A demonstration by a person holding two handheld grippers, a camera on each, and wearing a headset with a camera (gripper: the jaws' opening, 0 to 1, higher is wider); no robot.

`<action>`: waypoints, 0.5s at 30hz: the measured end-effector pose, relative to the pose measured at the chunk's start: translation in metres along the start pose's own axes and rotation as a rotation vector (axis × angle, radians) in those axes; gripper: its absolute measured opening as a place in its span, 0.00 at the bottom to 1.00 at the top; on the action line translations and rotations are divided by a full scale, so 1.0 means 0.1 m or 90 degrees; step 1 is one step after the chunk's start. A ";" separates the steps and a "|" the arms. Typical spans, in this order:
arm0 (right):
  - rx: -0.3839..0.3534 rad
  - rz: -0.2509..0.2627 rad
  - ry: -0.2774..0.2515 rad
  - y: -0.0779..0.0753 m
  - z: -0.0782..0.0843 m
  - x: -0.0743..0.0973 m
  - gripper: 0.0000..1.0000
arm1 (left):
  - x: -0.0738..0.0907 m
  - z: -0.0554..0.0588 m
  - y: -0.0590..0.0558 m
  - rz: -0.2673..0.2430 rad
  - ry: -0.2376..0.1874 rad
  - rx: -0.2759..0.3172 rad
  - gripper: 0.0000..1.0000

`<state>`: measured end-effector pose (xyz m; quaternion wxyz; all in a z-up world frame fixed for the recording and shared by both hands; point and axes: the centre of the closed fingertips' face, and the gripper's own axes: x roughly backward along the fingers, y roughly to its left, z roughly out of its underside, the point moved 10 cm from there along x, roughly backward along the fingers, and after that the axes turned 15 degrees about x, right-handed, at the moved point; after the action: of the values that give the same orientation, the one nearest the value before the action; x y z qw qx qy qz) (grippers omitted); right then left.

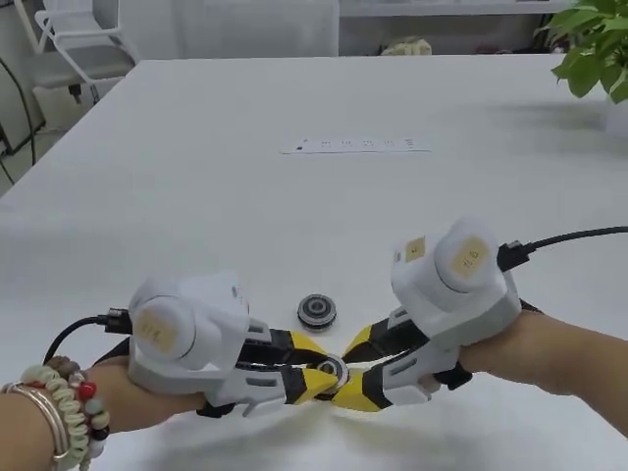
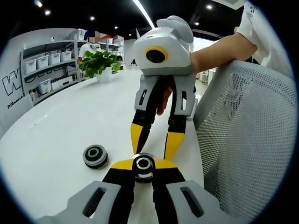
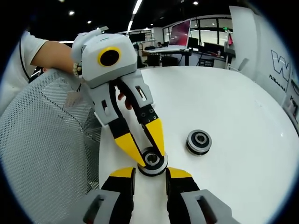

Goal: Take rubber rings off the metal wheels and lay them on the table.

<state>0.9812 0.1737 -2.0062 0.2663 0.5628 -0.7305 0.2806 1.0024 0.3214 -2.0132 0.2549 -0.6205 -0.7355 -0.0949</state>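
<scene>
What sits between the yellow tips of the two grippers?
A small metal wheel sits there, the left gripper pinching it and the right gripper's tips at its edge; the left gripper view shows it best.

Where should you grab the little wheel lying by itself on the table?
Grip the loose wheel across its black outer rim, coming straight down from above. It lies flat on the table, round face up, so probably only opposite sides of the rim give two jaws something to pinch.
</scene>
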 end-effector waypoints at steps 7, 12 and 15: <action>-0.015 -0.005 0.003 -0.02 0.01 0.01 0.19 | -0.01 0.00 -0.01 0.002 0.000 0.001 0.08; 0.005 -0.011 0.023 -0.01 0.03 0.03 0.11 | -0.01 0.00 -0.01 0.002 0.001 0.001 0.08; 0.017 -0.012 0.025 0.00 0.05 0.04 0.03 | -0.01 0.00 0.00 0.001 0.000 0.003 0.08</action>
<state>0.9803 0.1672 -2.0069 0.2757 0.5673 -0.7161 0.2989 1.0021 0.3207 -2.0135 0.2568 -0.6207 -0.7350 -0.0932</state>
